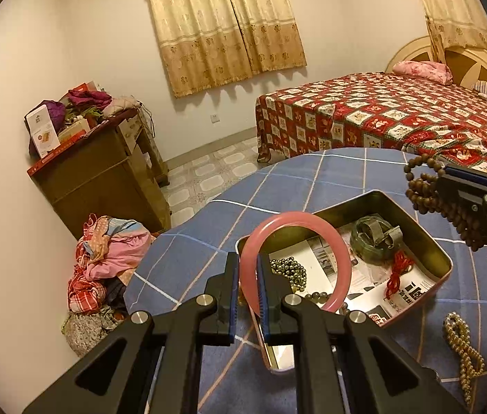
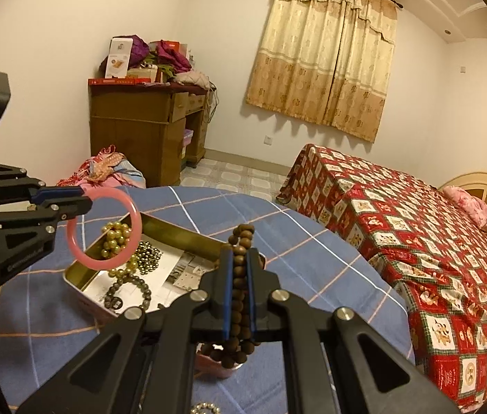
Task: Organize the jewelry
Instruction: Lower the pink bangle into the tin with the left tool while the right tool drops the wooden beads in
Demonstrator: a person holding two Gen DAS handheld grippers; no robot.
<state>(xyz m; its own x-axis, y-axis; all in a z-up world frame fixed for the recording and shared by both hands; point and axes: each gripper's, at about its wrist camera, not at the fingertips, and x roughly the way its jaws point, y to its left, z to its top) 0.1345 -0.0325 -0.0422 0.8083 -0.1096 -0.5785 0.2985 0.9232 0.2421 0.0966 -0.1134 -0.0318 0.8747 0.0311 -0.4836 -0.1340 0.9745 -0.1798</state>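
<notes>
My left tool [image 1: 248, 296] is clamped on the rim of a smooth pink ring bangle [image 1: 341, 258], which I hold upright above the near end of the open rectangular metal tin [image 1: 445, 258]. My right tool [image 2: 240, 289] is clamped on a looped strand of dark brown wooden beads [image 2: 240, 238], held just above the tin's other side. Inside the tin lie a dark green bangle [image 1: 367, 252] with a red tassel [image 1: 398, 272] and beaded bracelets. A gold pearl bead strand [image 1: 464, 348] lies beside the tin on the blue checked tabletop [image 1: 312, 172].

Glossy pink bangle [image 1: 341, 262]; shiny metal tin [image 1: 426, 231]; matt wooden beads [image 2: 240, 296].
</notes>
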